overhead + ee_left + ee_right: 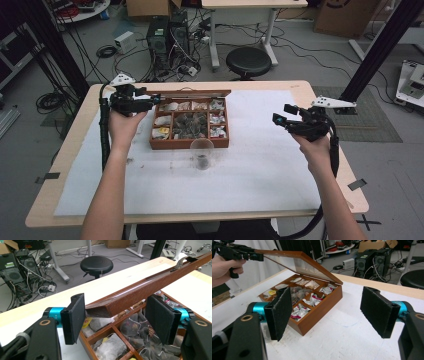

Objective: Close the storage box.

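A wooden tea box (189, 144) with several compartments of tea bags (110, 347) stands at the middle of the table. Its glass-paned lid (297, 263) is half raised. My left gripper (156, 98) is at the lid's front left corner, jaws wide open. In the left gripper view, the lid's edge (140, 290) runs between the jaws (116, 317), close to the left pad and far from the right one. My right gripper (283, 113) hovers open and empty over the white sheet, to the right of the box (322, 307), pointing at it.
A clear plastic cup (202, 152) with something dark at its bottom stands just in front of the box. A white sheet (260, 165) covers the tabletop. Beyond the far edge are a black stool (248, 61), computer towers (167, 37) and floor cables.
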Tool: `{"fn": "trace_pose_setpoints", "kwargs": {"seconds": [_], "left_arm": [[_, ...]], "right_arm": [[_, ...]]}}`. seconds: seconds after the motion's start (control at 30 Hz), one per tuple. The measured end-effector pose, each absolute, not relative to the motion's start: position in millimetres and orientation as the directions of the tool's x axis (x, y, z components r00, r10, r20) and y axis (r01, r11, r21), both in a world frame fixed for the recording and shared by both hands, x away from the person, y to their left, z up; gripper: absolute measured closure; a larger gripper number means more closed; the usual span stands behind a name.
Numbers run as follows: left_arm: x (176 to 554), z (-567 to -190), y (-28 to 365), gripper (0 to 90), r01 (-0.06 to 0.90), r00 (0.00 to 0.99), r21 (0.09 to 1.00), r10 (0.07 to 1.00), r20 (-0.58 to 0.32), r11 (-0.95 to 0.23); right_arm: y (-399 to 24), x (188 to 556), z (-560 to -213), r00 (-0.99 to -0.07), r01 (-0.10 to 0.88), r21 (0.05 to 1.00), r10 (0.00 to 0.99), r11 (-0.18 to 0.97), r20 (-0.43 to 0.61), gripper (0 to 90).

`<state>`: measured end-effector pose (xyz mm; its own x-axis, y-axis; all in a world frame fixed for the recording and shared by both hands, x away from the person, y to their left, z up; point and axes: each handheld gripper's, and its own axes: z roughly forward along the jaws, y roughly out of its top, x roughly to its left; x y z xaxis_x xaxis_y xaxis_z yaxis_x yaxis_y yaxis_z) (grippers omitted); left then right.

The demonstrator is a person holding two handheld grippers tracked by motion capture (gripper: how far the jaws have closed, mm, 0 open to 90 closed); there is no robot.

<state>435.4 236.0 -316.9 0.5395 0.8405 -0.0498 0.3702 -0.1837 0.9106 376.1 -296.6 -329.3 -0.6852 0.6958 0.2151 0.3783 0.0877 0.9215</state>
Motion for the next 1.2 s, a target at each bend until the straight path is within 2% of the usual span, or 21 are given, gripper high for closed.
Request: {"fn": "trace_pose_setpoints", "kwargs": {"seconds": [0.4,0.7,1.2], "left_arm": [[425,-322,231,31.3,0.395,0.501,0.903,0.864,-0.056,-0.171],[416,-329,229,31.2,0.437,0.468,0.891,0.878,-0.105,-0.126],[404,-348,231,31.0,0.457,0.467,0.884,0.872,-0.146,-0.096]], "right_arm": [[-296,376,-329,-0.685,0.373,0.924,0.696,0.084,0.213,26.6],[-296,376,-329,-0.684,0.374,0.924,0.697,0.083,0.214,26.6],[-295,375,-329,-0.683,0.375,0.923,0.698,0.082,0.215,26.6]]}}
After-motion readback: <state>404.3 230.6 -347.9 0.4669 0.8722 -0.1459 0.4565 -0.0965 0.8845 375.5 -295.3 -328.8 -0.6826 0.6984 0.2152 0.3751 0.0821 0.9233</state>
